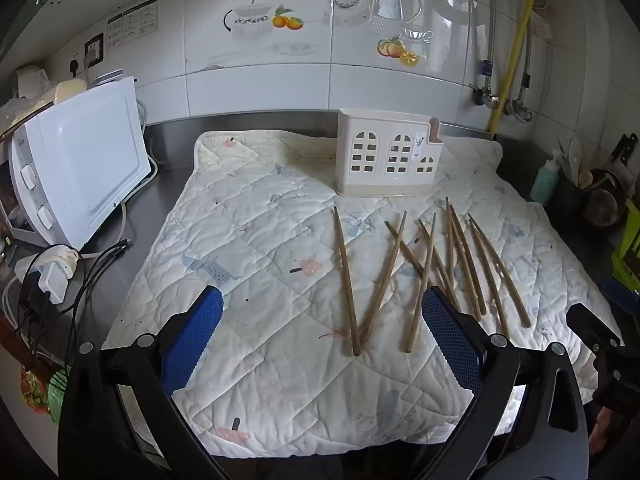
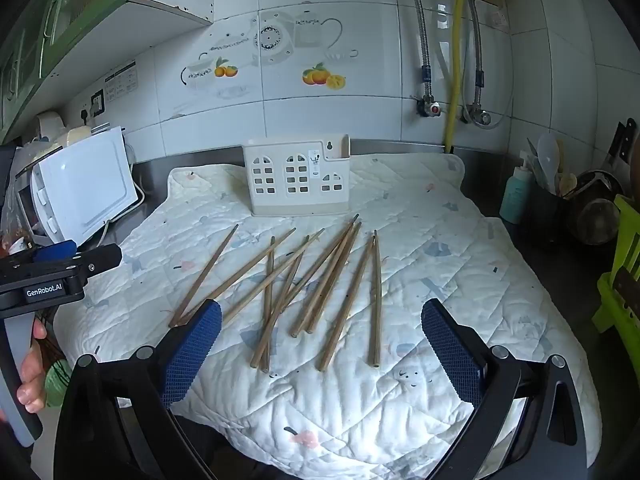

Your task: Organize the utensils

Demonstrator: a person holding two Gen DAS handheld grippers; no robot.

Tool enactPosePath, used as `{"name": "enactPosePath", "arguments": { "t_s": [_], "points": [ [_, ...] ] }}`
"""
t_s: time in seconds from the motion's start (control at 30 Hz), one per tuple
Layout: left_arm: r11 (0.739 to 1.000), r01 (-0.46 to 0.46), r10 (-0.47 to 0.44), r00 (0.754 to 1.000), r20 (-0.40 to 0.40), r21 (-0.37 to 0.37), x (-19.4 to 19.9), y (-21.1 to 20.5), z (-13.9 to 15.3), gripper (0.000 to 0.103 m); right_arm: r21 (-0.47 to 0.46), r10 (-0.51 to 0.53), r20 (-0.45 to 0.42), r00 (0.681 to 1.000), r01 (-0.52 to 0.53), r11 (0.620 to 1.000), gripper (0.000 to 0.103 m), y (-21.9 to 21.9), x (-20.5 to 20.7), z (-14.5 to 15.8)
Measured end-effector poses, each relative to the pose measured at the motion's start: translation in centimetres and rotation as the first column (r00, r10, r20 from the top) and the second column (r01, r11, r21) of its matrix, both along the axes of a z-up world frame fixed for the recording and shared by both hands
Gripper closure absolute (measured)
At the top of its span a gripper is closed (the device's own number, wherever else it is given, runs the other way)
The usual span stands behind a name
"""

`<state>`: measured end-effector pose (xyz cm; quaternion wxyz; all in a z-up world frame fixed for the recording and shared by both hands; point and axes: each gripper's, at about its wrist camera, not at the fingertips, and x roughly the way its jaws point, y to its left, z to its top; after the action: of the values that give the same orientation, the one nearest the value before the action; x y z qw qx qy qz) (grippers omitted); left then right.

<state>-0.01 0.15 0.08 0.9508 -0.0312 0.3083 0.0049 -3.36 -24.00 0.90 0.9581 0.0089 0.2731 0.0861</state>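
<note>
Several wooden chopsticks (image 1: pixel 430 268) (image 2: pixel 312 284) lie scattered on a quilted white mat (image 1: pixel 260 240) (image 2: pixel 440 264). Behind them stands a cream utensil holder (image 1: pixel 386 158) (image 2: pixel 298 178) with window-shaped cutouts, upright and with nothing showing above its rim. My left gripper (image 1: pixel 322 320) hovers above the mat's near part, open, with the near ends of a few chopsticks lying between its blue pads. My right gripper (image 2: pixel 320 332) is open too, above the near ends of the chopstick pile. Neither touches a chopstick. The left gripper's body (image 2: pixel 56 272) shows at the left edge of the right wrist view, held by a hand.
A white microwave (image 1: pixel 80 172) (image 2: pixel 84 188) stands left of the mat, with plugs and cables (image 1: pixel 52 276) in front. At the right are a teal bottle (image 2: pixel 516 196), a dark pot of utensils (image 2: pixel 552 204) and a green rack (image 2: pixel 620 280). Tiled wall with pipes behind.
</note>
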Motion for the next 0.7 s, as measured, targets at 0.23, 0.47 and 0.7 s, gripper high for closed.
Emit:
{"name": "enactPosePath", "arguments": {
  "t_s": [0.23, 0.47, 0.7],
  "points": [
    [1.0, -0.007, 0.007, 1.0, 0.013, 0.008, -0.39, 0.17, 0.08, 0.005, 0.005, -0.005, 0.002, 1.0, 0.005, 1.0, 0.006, -0.01, 0.05, -0.09],
    [1.0, -0.005, 0.004, 0.999, 0.037, 0.011, -0.82, -0.09, 0.79, 0.005, -0.01, -0.023, 0.014, 1.0, 0.023, 1.0, 0.006, -0.4, -0.02, 0.3],
    [1.0, 0.01, -0.01, 0.999, 0.04, 0.006, -0.73, -0.29, 0.53, 0.005, 0.007, -0.027, 0.022, 0.999, 0.027, 1.0, 0.006, -0.37, -0.35, 0.3]
  ]
}}
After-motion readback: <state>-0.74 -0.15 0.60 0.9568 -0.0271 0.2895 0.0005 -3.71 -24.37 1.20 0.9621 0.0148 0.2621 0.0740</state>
